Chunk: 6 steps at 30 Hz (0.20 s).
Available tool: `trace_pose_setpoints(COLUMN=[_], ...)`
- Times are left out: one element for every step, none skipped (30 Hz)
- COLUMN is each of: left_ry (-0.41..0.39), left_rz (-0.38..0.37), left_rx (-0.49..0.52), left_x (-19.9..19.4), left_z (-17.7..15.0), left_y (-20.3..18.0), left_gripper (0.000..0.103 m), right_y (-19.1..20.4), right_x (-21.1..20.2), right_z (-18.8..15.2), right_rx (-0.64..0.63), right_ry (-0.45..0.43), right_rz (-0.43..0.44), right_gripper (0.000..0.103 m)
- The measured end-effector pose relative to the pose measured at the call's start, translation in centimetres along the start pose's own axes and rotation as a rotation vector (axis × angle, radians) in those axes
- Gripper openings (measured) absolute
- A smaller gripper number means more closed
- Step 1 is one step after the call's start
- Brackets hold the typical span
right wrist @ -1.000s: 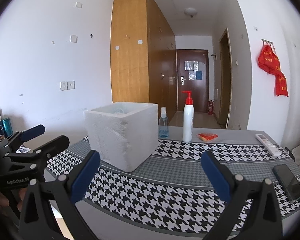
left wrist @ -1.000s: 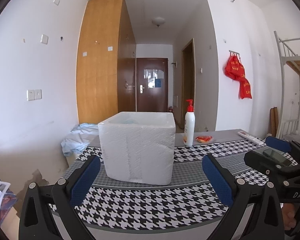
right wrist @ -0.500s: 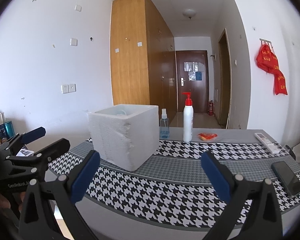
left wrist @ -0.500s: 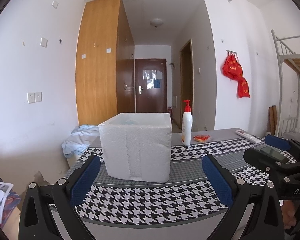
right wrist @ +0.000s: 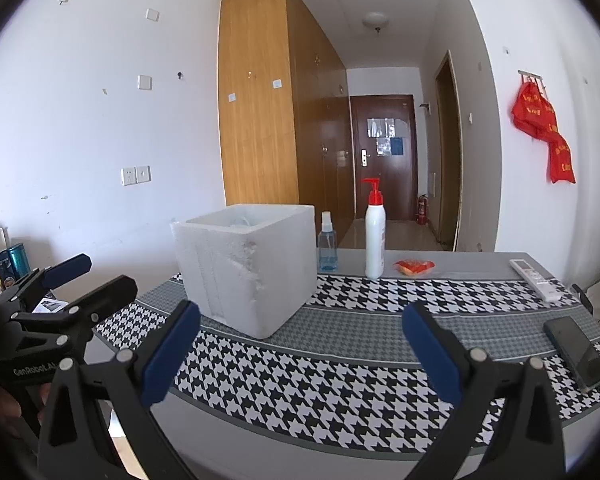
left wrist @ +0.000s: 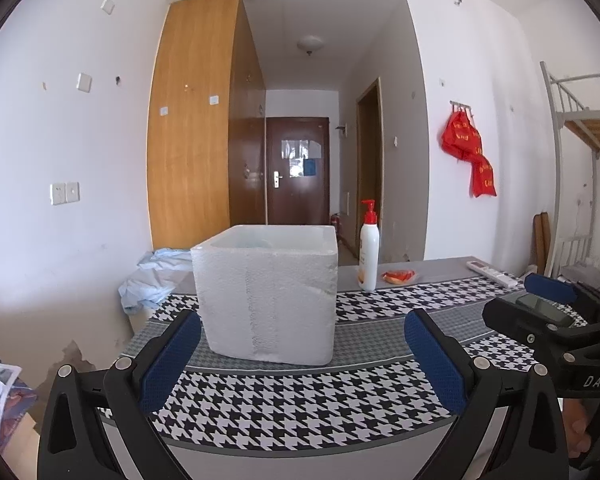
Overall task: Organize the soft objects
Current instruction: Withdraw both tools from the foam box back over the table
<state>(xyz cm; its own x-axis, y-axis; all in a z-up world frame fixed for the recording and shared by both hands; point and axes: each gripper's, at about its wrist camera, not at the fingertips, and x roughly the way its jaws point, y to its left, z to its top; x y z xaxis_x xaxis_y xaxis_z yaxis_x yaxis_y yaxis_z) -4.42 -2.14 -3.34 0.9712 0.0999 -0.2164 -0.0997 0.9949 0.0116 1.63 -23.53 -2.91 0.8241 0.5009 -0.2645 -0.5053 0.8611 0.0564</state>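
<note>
Left wrist view. Item: white foam box (left wrist: 266, 296), open-topped, sitting on the houndstooth-covered bench (left wrist: 300, 404), straight ahead of the left claw (left wrist: 300, 360). The left claw is hanging released over the near bench edge, blue pads spread wide, gripping nothing. The box's contents are hiding below the rim; no soft object is showing on the bench from here. A heap of pale blue cloth (left wrist: 152, 280) is lying past the far left corner of the bench, off its surface as far as can be told. Also showing: a red-pump lotion bottle (left wrist: 369, 256) to the right of the box, a small orange packet (left wrist: 398, 277) beside it, and the right claw (left wrist: 548, 304) reaching in from the right edge.

Right wrist view. The right claw (right wrist: 300, 356) is likewise standing released and empty. The foam box (right wrist: 246, 268) is sitting to its left, one face looking crumbled and pitted. A blue spray bottle (right wrist: 327, 248) is standing behind the box, with a remote control (right wrist: 534, 279) and a dark phone (right wrist: 576, 350) over on the right.

Handling, as judgement: the box is probably light, stiff and brittle, so pinching a wall near the rim gently is safer than squeezing the damaged face. The cloth, if it is the soft thing meant, is likely limp and light; gathering a bunched fold is the better hold.
</note>
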Motion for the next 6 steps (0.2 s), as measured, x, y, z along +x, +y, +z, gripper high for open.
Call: trace_pose_setpoints(left_ry=[0.000, 0.002, 0.004, 0.004, 0.002, 0.001], left_rz=[0.005, 0.004, -0.004, -0.003, -0.001, -0.001], left_rx=[0.001, 0.000, -0.005, -0.009, -0.009, -0.006], left_x=[0.02, 0.05, 0.06, 0.03, 0.02, 0.01], left_z=[0.00, 0.00, -0.01, -0.02, -0.01, -0.01], left_y=[-0.02, 0.04, 0.06, 0.08, 0.05, -0.02], left_gripper=[0.102, 0.102, 0.102, 0.102, 0.102, 0.102], right_y=[0.01, -0.01, -0.03, -0.01, -0.03, -0.03], right_x=[0.01, 0.00, 0.00, 0.02, 0.02, 0.02], right_z=[-0.01, -0.05, -0.06, -0.06, -0.06, -0.04], right_rx=[0.000, 0.000, 0.000, 0.001, 0.001, 0.000], right_ry=[0.000, 0.000, 0.001, 0.002, 0.001, 0.001], right_rz=[-0.002, -0.002, -0.003, -0.002, -0.003, -0.004], right_gripper=[0.102, 0.102, 0.102, 0.102, 0.102, 0.102])
